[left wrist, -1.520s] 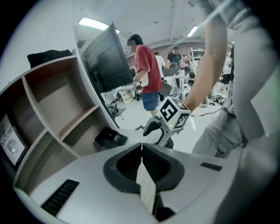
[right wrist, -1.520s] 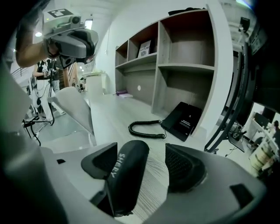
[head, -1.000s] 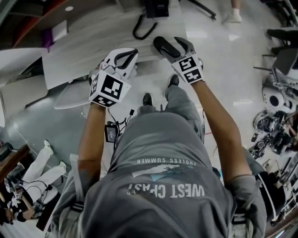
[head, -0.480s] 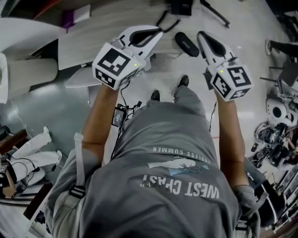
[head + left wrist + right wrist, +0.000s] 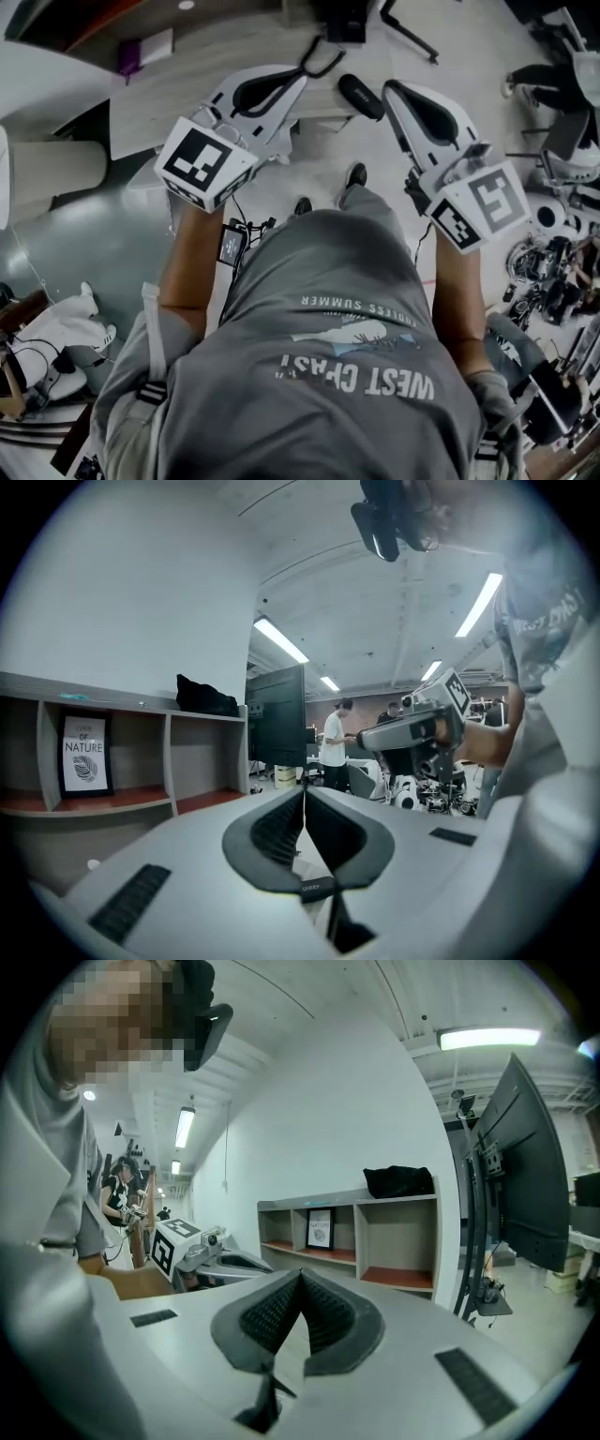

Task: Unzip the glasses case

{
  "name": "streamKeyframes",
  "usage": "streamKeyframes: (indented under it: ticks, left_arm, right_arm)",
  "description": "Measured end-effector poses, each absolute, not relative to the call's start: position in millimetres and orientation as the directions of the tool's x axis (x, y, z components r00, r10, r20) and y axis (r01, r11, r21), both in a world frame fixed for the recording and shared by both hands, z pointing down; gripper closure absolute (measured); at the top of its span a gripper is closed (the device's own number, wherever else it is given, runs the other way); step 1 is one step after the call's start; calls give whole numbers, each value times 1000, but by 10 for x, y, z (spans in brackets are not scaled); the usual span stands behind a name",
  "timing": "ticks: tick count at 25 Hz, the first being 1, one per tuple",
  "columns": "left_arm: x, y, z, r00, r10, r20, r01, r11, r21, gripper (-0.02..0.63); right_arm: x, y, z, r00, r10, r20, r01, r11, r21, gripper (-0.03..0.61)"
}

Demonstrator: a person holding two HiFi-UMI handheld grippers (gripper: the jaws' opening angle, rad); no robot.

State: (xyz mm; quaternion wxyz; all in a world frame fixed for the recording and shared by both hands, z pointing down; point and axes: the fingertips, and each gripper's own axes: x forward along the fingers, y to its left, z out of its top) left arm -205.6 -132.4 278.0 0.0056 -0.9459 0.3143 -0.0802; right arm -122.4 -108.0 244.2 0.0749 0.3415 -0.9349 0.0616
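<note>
Head view: both hands have come up off the table (image 5: 187, 84), cubes nearer the camera than before. The right gripper (image 5: 405, 98), down at the glasses case (image 5: 361, 96) a second ago, has just been closing its jaws; they meet on nothing. The left gripper (image 5: 281, 86) is also clenched and empty. Case lies alone at the table's near edge, between the two, touched by neither. Zip too small to read. Likely a withdrawal. Forearms raised, tools roughly level, pointing far.
</note>
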Motion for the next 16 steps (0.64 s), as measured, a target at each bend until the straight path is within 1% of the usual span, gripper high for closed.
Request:
streamKeyframes:
  ticks: [9,11,16]
  left_arm:
    - [-1966,-1108,2744,816,-564,129,-561,-826,-61,612]
    - [-2121,-940,2853,818,-561,128,-558,-828,-56,612]
    - [-2794,-402,3234,824,-559,95,-557,-829,-48,612]
  right_arm:
    - [-1038,-849,2355,-716,-676,176,-693,719,-56,574]
    - [-1177,-688,2445,-710,-681,179,-698,714,-51,574]
    - [-1852,-159,2804,-701,-689,185,-703,711,-17,574]
